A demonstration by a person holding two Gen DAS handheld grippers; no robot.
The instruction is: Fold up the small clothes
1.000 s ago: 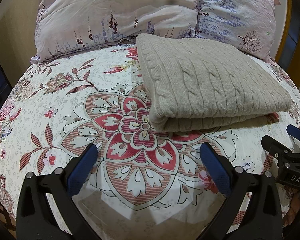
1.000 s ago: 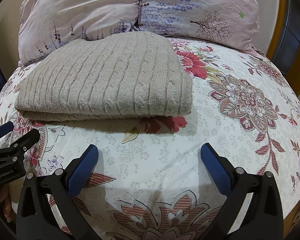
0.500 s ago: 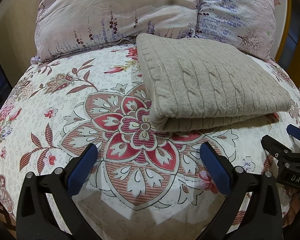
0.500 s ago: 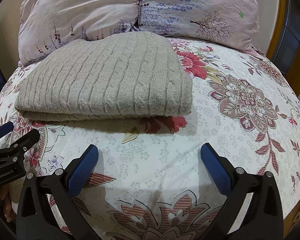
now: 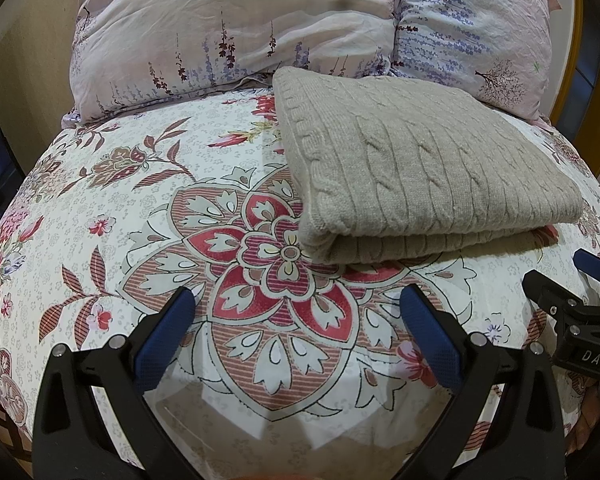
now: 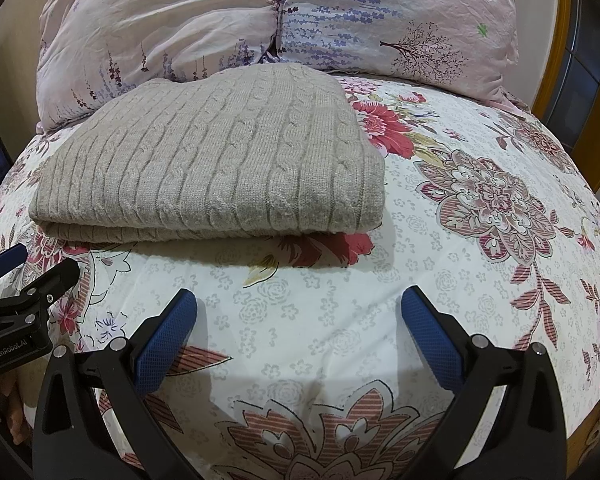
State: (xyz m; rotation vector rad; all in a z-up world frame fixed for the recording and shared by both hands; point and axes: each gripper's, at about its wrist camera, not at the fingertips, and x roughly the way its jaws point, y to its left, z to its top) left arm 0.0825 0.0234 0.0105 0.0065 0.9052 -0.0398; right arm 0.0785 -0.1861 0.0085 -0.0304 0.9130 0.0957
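Note:
A beige cable-knit sweater (image 5: 420, 172) lies folded into a flat rectangle on the floral bedsheet (image 5: 140, 200); it also shows in the right wrist view (image 6: 220, 160). My left gripper (image 5: 298, 312) is open and empty, hovering over the sheet short of the sweater's front left corner. My right gripper (image 6: 299, 312) is open and empty, short of the sweater's front right corner. Each gripper shows at the edge of the other's view: the right one (image 5: 576, 288) and the left one (image 6: 24, 276).
Two pale floral pillows (image 5: 260, 28) (image 6: 400, 20) lean at the head of the bed just behind the sweater. A yellow wooden frame (image 6: 556, 72) stands at the right. The bed edge drops off at the left and right.

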